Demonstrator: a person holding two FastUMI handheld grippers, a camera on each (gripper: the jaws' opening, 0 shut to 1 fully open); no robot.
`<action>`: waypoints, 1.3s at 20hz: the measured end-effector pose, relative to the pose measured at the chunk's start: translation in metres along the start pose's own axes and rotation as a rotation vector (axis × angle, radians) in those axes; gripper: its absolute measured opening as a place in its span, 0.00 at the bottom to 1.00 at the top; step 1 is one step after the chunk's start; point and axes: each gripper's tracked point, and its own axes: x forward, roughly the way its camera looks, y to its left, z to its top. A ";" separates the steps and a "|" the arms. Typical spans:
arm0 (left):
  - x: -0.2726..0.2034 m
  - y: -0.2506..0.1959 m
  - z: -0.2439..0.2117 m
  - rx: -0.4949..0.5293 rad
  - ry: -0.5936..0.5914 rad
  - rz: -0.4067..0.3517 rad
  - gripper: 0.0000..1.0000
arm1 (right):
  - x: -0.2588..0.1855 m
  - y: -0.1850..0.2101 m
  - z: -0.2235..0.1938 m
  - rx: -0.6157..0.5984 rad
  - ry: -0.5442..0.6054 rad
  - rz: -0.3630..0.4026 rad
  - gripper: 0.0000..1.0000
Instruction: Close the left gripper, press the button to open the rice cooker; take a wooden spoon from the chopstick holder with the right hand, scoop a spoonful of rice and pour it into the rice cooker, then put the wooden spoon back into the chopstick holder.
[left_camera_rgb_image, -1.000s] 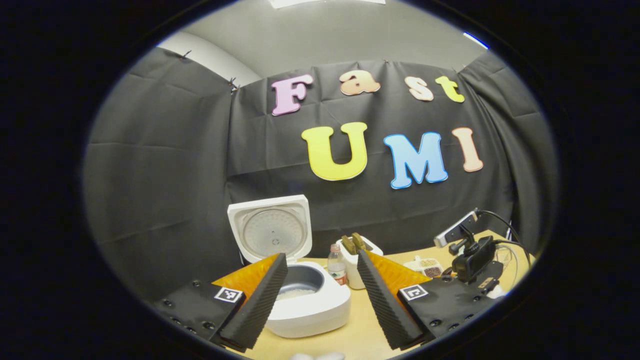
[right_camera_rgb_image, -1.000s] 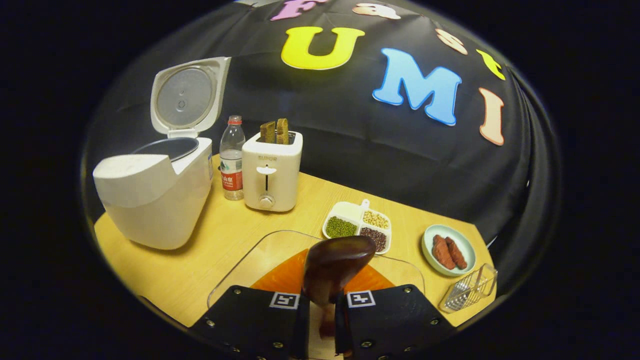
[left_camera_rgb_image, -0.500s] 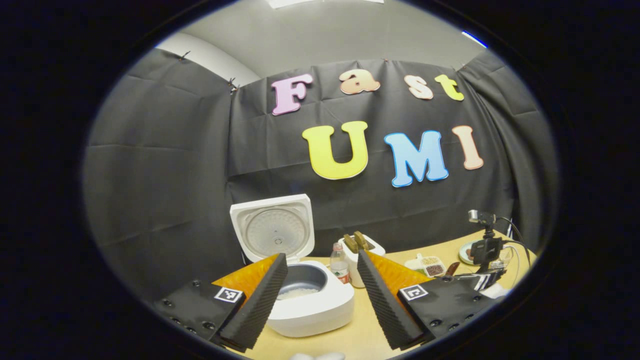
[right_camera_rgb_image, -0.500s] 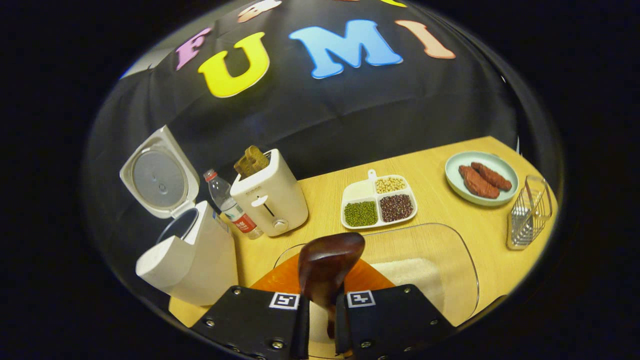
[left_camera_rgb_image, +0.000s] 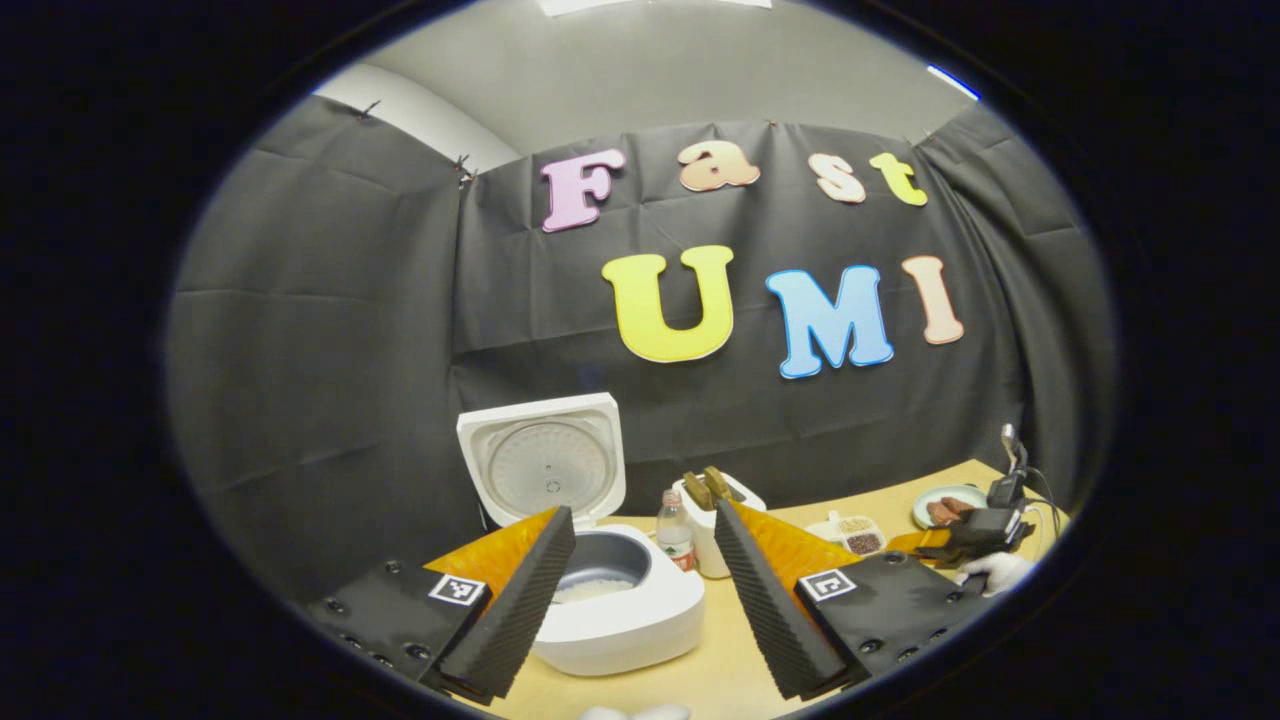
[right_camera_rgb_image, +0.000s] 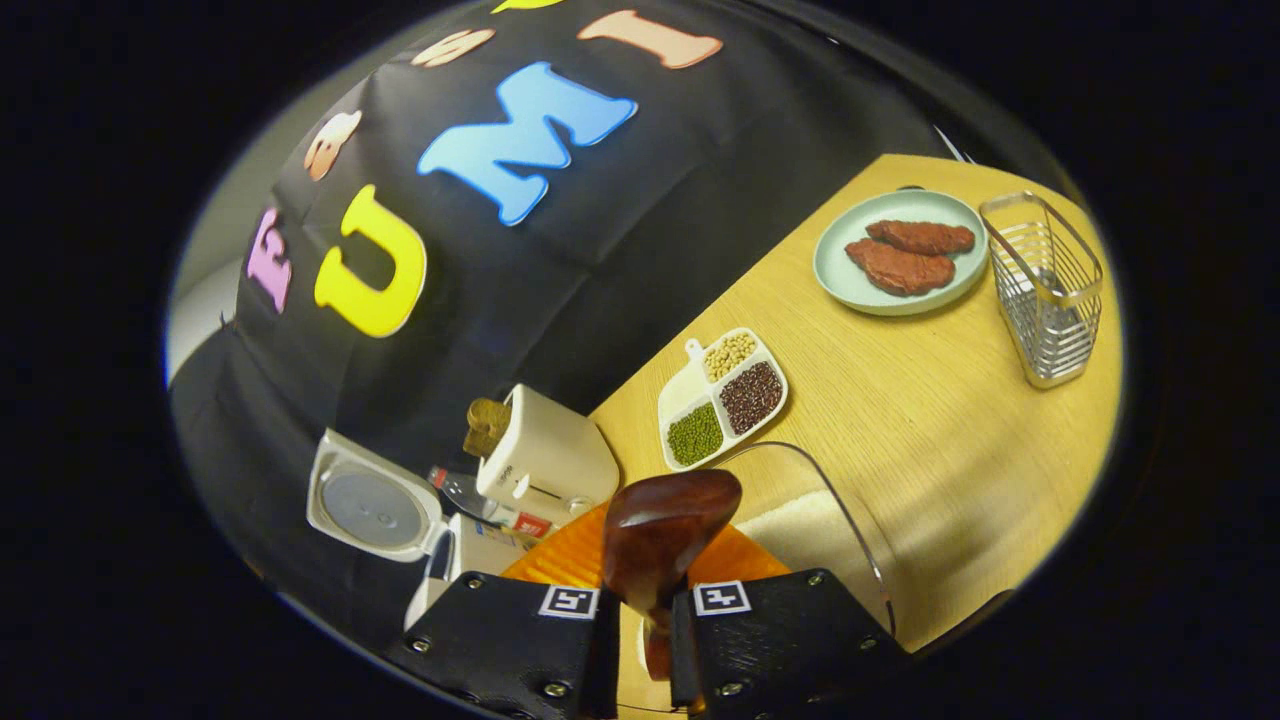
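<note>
The white rice cooker (left_camera_rgb_image: 620, 610) stands open, lid (left_camera_rgb_image: 545, 460) upright, with rice in its pot. My left gripper (left_camera_rgb_image: 640, 520) hovers open in front of it, fingers apart on either side of the pot. My right gripper (right_camera_rgb_image: 645, 620) is shut on the handle of a dark wooden spoon (right_camera_rgb_image: 665, 530), whose bowl points forward above a clear dish of rice (right_camera_rgb_image: 810, 525). The wire chopstick holder (right_camera_rgb_image: 1045, 290) stands at the table's far right. In the left gripper view, the right gripper (left_camera_rgb_image: 975, 540) and a white-gloved hand (left_camera_rgb_image: 995, 572) sit low at the far right.
A toaster (right_camera_rgb_image: 545, 460) with bread and a water bottle (left_camera_rgb_image: 675, 540) stand beside the cooker (right_camera_rgb_image: 370, 505). A divided dish of beans (right_camera_rgb_image: 725, 400) and a green plate of meat (right_camera_rgb_image: 900, 255) lie on the wooden table (right_camera_rgb_image: 950, 420) before the holder.
The right gripper with the spoon has swung right and rolled, away from the cooker toward the plate and holder. The left gripper has stayed still and open.
</note>
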 end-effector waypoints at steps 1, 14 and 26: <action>0.000 0.001 0.002 0.005 -0.001 0.003 0.99 | -0.001 -0.003 0.005 0.039 -0.016 0.007 0.20; -0.001 0.001 0.005 0.008 -0.003 -0.009 0.99 | -0.014 0.006 0.026 0.154 -0.055 0.047 0.20; -0.008 0.016 0.006 0.011 -0.035 -0.007 0.99 | -0.019 0.135 0.040 0.271 -0.041 0.175 0.20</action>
